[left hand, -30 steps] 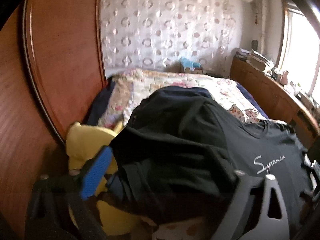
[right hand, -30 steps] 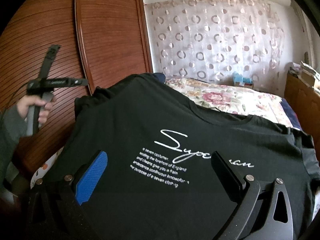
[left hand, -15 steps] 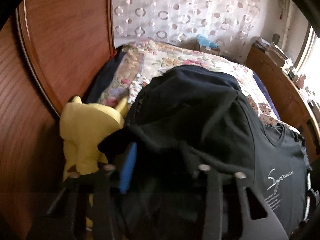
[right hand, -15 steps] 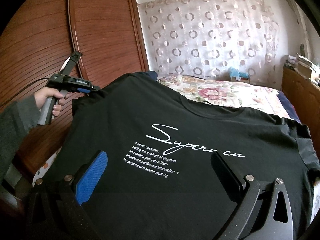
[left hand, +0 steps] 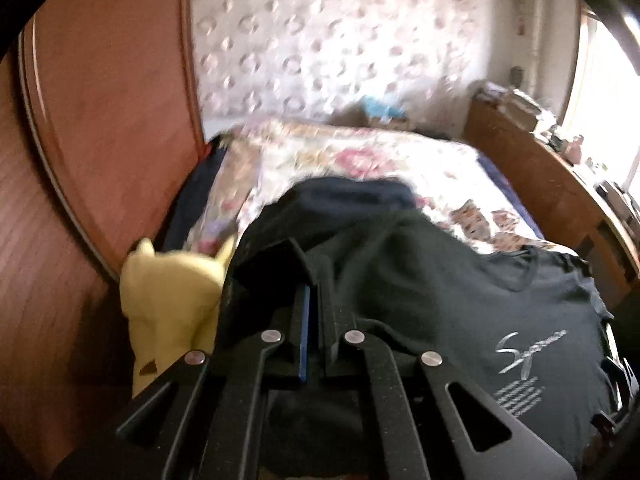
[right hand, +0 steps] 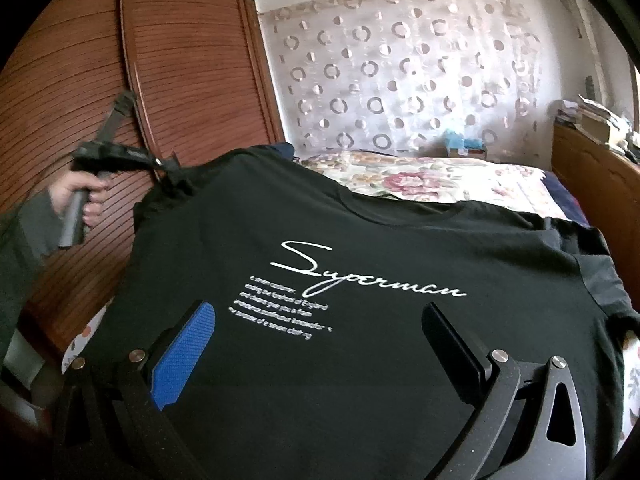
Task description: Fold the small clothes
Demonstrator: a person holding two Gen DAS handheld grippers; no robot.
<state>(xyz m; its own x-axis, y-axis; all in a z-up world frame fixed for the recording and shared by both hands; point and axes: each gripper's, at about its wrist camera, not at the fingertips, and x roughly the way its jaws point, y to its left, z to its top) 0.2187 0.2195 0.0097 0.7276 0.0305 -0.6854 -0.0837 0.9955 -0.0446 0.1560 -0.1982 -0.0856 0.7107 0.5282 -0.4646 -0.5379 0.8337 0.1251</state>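
Note:
A black T-shirt (right hand: pixel 360 240) with white "Superman" script lies spread face up on the bed; it also shows in the left wrist view (left hand: pixel 460 300). My left gripper (left hand: pixel 314 292) is shut on the shirt's left sleeve, a fold of black cloth pinched between its fingers; it also shows in the right wrist view (right hand: pixel 170 174) at the shirt's far left corner, held by a hand. My right gripper (right hand: pixel 320 332) is open, its blue pad (right hand: pixel 184 356) and black finger (right hand: pixel 452 352) spread just above the shirt's lower part, holding nothing.
A yellow plush toy (left hand: pixel 172 300) lies left of the shirt by the wooden wardrobe (right hand: pixel 160 80). A floral bedspread (right hand: pixel 440 180) covers the bed beyond. A wooden sideboard (left hand: pixel 560 192) with clutter runs along the right.
My left gripper has closed from wide open onto the shirt's left sleeve. The shirt's print now lies flatter. My right gripper stays open over the shirt.

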